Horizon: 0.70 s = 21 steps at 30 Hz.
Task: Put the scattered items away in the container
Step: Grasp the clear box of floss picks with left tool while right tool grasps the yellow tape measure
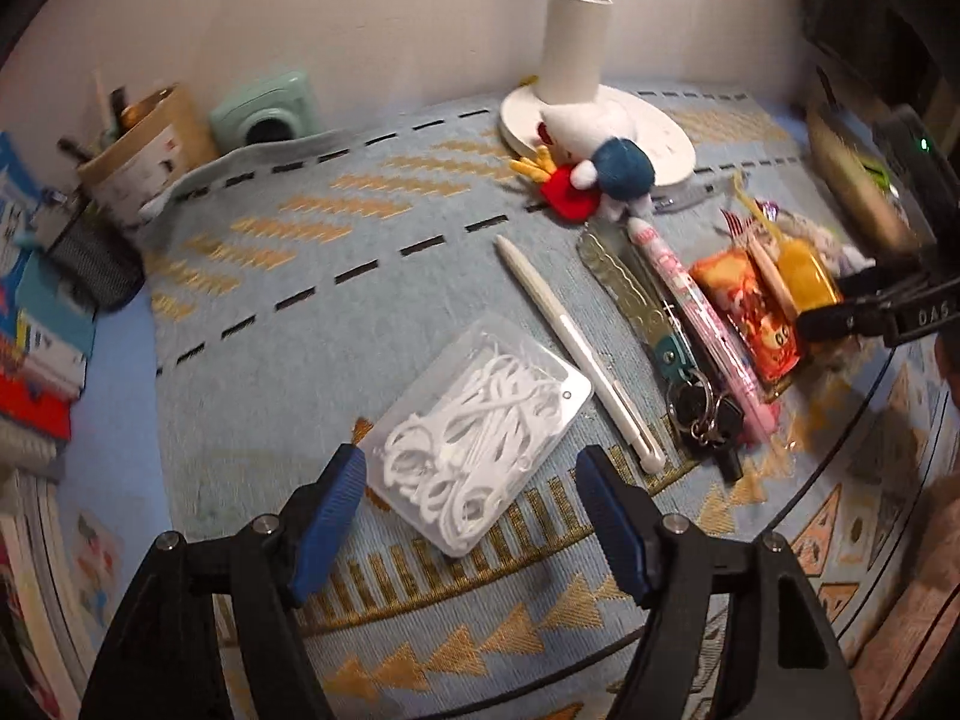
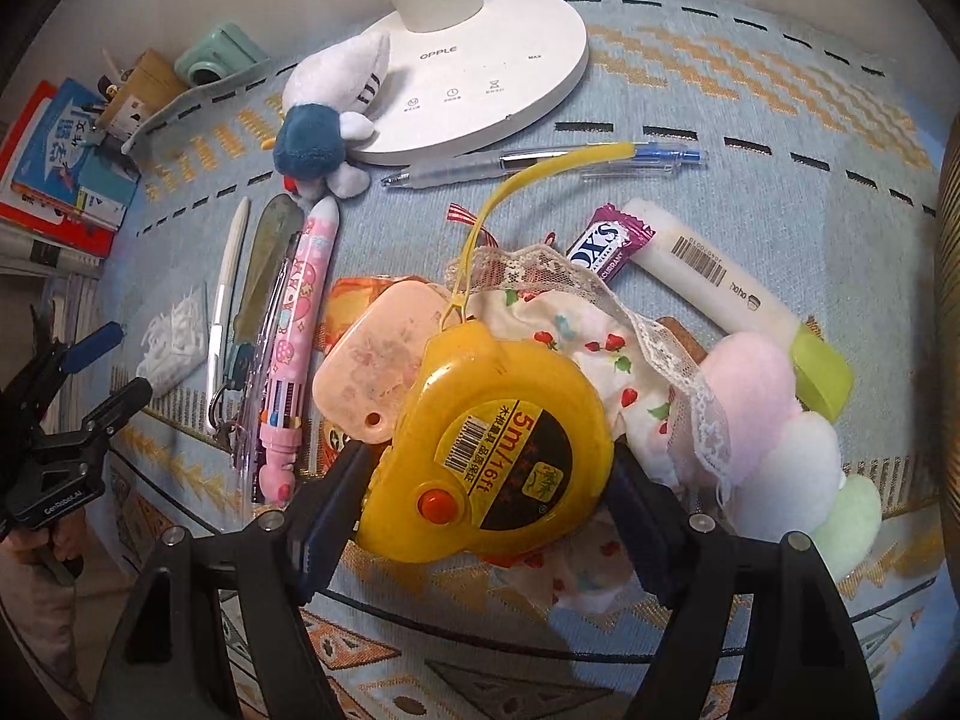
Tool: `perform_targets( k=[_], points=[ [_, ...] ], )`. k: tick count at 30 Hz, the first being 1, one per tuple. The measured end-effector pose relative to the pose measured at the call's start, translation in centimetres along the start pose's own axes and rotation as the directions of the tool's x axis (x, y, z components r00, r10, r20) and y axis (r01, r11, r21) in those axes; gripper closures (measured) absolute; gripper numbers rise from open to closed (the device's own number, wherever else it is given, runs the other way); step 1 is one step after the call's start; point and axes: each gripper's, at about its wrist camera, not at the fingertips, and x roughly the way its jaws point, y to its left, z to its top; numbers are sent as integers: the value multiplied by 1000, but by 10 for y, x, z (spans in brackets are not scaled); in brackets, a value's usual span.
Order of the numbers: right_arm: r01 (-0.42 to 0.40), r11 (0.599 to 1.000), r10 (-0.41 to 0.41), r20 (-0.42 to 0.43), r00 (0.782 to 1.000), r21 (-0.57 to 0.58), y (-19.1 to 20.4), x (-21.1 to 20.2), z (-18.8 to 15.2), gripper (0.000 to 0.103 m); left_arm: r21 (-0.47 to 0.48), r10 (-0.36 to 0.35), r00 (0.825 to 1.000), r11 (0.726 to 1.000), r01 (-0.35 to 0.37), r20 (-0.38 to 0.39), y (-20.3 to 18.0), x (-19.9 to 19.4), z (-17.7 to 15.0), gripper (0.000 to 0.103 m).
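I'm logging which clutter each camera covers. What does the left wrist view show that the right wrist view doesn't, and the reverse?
Only the left wrist view: the black mesh pot at the far left. Only the right wrist view: the clear pen, purple candy, white glue stick and pastel plush. Both share the yellow tape measure, which the right gripper is closing around, the pink pen and lamp base.

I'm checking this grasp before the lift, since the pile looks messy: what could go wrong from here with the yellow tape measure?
1. The right hand-held gripper brackets the tape measure, which lies on the lace-trimmed cloth; the cloth might drag along.
2. Its yellow strap loops toward the clear pen and could snag it.
3. The pink case touches the tape measure and may get shoved.
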Motion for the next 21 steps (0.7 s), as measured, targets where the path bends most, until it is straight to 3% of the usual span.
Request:
perform_targets(
  k=[3,6,9,12,14,18,21],
  points=[
    [-1,1000,1,-13,1000,11,2,6,0,25,83,27,1000,996,-28,4,-4,12,9,30],
    [11,1000,-11,-8,1000,8,3,8,-3,25,82,-8,1000,997,10,-25,-1,23,15,29],
    [10,1000,-10,0,1000,12,2,9,-2,25,90,0,999,996,4,-45,-6,38,15,28],
    [9,1000,-9,1,1000,20,7,15,6,24,17,-49,999,999,49,-14,-2,36,15,37],
    [-8,999,8,-2,1000,46,6,17,8,23,-25,-44,999,999,44,3,-3,34,13,48],
    [-37,995,37,-5,999,93,3,20,14,23,-105,-21,1000,994,23,14,-13,28,4,49],
    [-10,998,10,8,1000,55,6,19,13,30,-197,-54,998,979,58,29,-21,21,-4,49]
  ],
)
